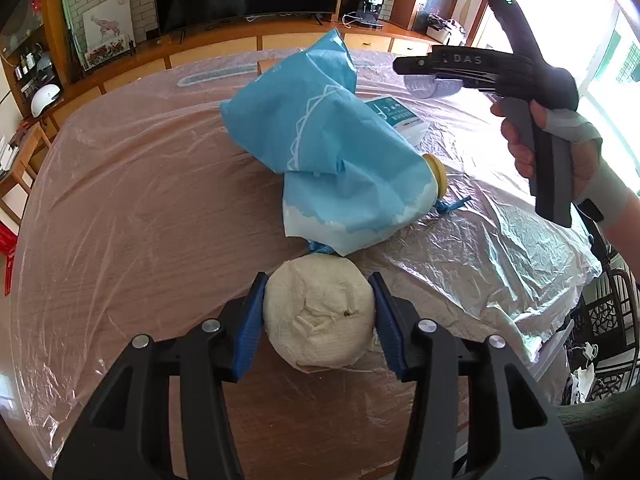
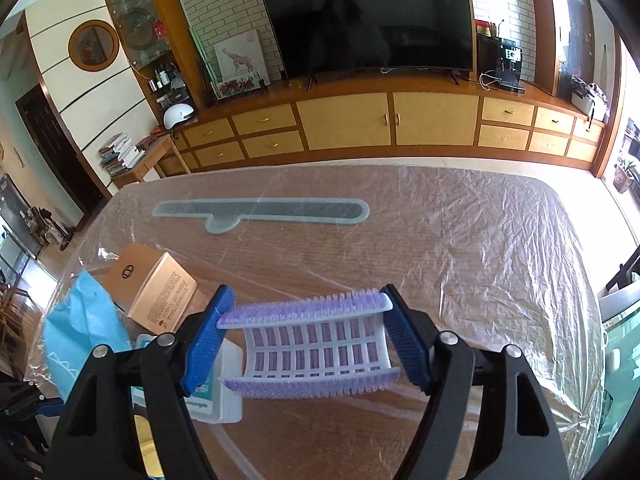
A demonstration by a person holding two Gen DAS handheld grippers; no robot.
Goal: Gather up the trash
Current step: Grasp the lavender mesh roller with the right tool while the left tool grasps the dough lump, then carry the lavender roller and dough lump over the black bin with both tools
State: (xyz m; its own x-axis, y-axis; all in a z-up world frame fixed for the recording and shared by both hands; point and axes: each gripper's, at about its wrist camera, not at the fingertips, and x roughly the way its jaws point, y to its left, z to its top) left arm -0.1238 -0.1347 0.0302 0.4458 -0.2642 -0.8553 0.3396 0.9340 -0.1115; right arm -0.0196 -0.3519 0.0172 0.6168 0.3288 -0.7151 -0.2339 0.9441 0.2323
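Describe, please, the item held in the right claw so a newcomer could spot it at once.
On the plastic-covered wooden table, nearer than the long grey mat, the right claw grips a curved white grid piece. Unlike the tan box beside it, it has purple bristles along both edges.

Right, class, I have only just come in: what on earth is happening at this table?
A person is clearing rubbish off a plastic-covered table with a hand-held gripper in each hand. The left gripper is shut on a crumpled white paper wad, just in front of a blue paper bag. The right gripper is clamped on a white and purple bristled roller. A tan box lies on the table.
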